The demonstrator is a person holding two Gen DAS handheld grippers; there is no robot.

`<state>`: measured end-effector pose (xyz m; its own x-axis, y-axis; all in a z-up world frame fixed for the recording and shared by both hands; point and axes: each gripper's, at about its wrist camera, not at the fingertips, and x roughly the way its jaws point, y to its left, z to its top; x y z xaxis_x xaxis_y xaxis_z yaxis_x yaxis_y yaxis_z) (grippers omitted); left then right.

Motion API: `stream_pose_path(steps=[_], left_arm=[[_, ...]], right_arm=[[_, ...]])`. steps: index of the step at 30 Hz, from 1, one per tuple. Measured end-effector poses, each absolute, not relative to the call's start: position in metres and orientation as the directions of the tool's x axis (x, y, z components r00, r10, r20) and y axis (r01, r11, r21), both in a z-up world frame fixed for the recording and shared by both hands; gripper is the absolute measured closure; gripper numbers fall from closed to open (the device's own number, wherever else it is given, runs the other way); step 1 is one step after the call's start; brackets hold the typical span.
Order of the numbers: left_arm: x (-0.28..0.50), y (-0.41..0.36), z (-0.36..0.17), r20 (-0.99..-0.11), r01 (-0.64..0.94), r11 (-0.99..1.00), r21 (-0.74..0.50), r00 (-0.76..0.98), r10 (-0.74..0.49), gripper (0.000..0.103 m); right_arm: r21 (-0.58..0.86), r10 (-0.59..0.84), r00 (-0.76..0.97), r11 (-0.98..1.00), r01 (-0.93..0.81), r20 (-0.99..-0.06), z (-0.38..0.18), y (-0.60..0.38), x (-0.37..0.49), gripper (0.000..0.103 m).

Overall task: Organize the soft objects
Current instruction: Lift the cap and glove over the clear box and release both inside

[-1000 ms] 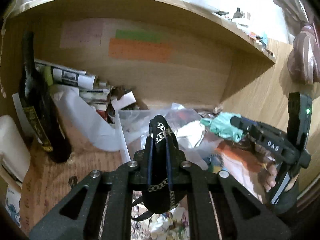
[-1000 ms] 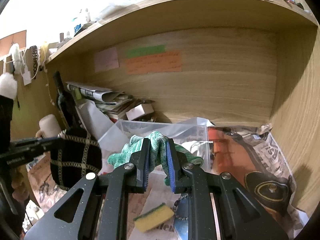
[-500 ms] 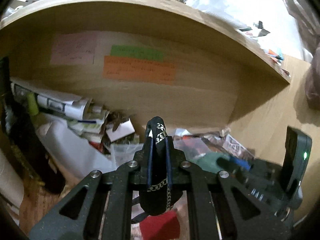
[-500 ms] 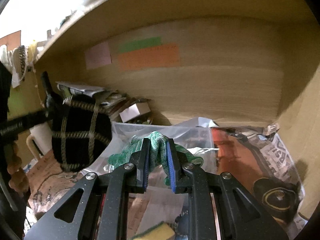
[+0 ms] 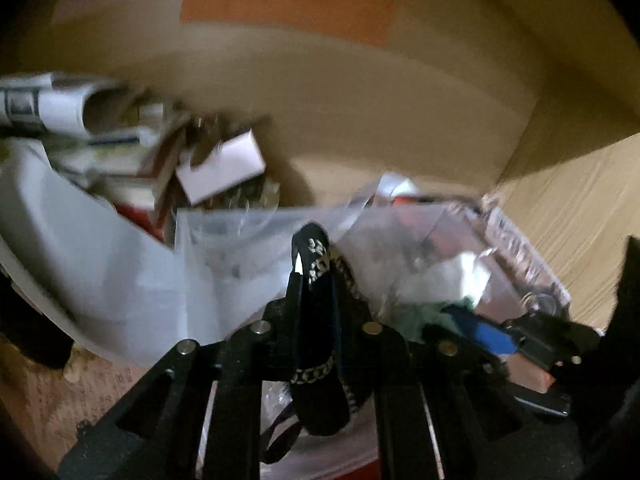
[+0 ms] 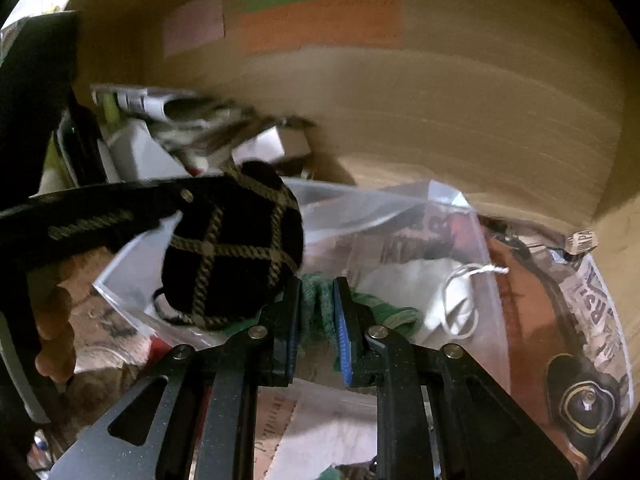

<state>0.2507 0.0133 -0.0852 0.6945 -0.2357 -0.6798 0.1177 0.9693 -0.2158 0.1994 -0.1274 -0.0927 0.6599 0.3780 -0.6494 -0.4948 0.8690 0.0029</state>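
Note:
My left gripper point(image 5: 318, 280) is shut on a black pouch with a gold grid pattern point(image 5: 320, 340), held over the clear plastic bin point(image 5: 224, 232). The pouch point(image 6: 232, 256) also shows in the right wrist view, just left of my right gripper. My right gripper point(image 6: 318, 308) is shut on a green knitted cloth point(image 6: 320, 312) and holds it over the same bin point(image 6: 360, 208), beside a white drawstring bag point(image 6: 416, 292) that lies inside. The right gripper's blue pad point(image 5: 488, 336) and the green cloth point(image 5: 424, 316) show low right in the left wrist view.
The bin sits in a wooden shelf alcove point(image 6: 440, 120) with orange, green and pink notes point(image 6: 320, 24) on the back wall. Rolled newspapers and a small white box point(image 5: 220, 168) are piled at the left. Newspaper point(image 6: 592, 300) lies to the right of the bin.
Both grippers have moved forward and down toward the bin with their loads. The black pouch now hangs right next to the green cloth.

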Motion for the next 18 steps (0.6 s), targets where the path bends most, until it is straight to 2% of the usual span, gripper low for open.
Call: stream_pose_path(steps=[3, 6, 8, 11, 13, 18], left_arm=[[0.248, 0.016, -0.09, -0.699, 0.116, 0.97, -0.212, 0.676, -0.234, 0.086], [0.239, 0.017, -0.087, -0.694, 0.123, 0.969, -0.215, 0.679, -0.24, 0.075], [0.231, 0.017, -0.082, -0.683, 0.128, 0.973, -0.191, 0.695, -0.226, 0.071], [0.216, 0.016, -0.071, -0.658, 0.136, 0.979, -0.151, 0.726, -0.202, 0.064], [0.204, 0.015, -0.062, -0.636, 0.137, 0.982, -0.129, 0.749, -0.188, 0.058], [0.173, 0.02, -0.042, -0.579, 0.129, 0.986, -0.103, 0.798, -0.165, 0.051]], right_arm=[[-0.026, 0.363, 0.665, 0.867, -0.498, -0.653, -0.094, -0.124, 0.196, 0.083], [-0.037, 0.361, 0.681, 0.868, -0.494, -0.638, -0.09, -0.125, 0.192, 0.067], [-0.04, 0.362, 0.696, 0.871, -0.489, -0.62, -0.085, -0.128, 0.189, 0.053], [-0.038, 0.372, 0.717, 0.874, -0.485, -0.59, -0.074, -0.134, 0.184, 0.041], [-0.028, 0.384, 0.728, 0.875, -0.483, -0.568, -0.065, -0.138, 0.178, 0.037], [0.001, 0.402, 0.765, 0.886, -0.465, -0.504, -0.042, -0.155, 0.16, 0.024]])
